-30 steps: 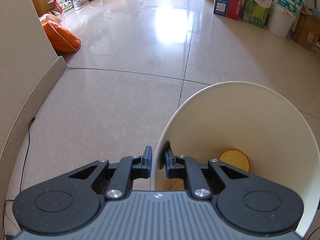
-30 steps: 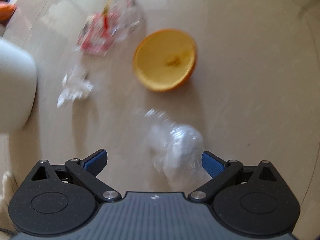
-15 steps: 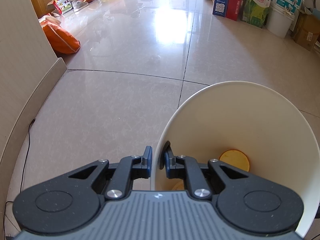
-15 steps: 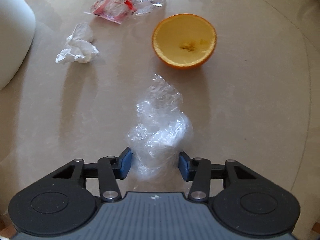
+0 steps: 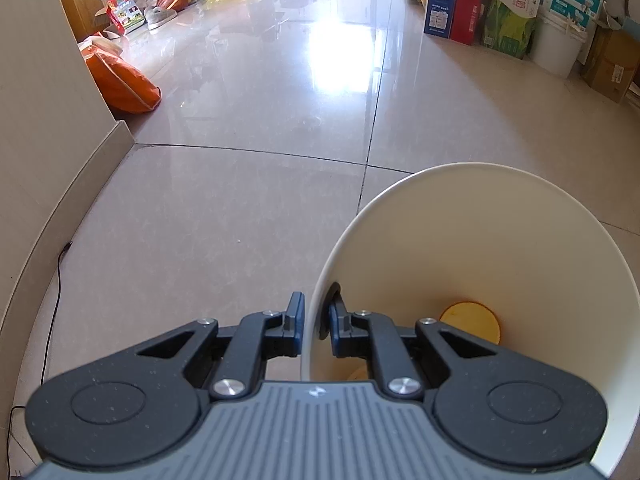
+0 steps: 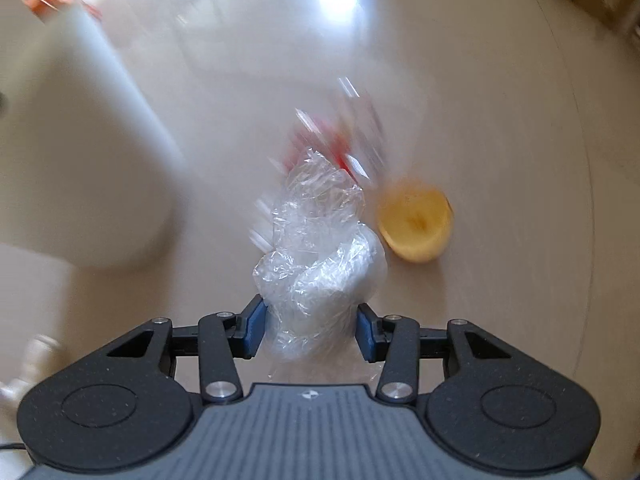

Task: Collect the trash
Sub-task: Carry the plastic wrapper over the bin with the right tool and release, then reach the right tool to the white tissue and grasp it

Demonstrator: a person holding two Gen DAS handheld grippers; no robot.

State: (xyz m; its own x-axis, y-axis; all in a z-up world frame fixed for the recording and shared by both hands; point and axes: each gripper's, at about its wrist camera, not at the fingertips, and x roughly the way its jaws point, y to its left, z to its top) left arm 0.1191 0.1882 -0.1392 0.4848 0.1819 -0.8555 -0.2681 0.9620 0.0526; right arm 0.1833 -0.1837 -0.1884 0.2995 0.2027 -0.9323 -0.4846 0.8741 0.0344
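Our right gripper pinches the plastic wad between its jaws, its long axis pointing away from us. Our left gripper clamps the bin rim; the bin lies left of the wad.

- The white bucket has a wide open mouth with lots of room inside; only an orange peel sits at the bottom.
- The shiny floor ahead is bare.
- Boxes and an orange bag crowd the edges.
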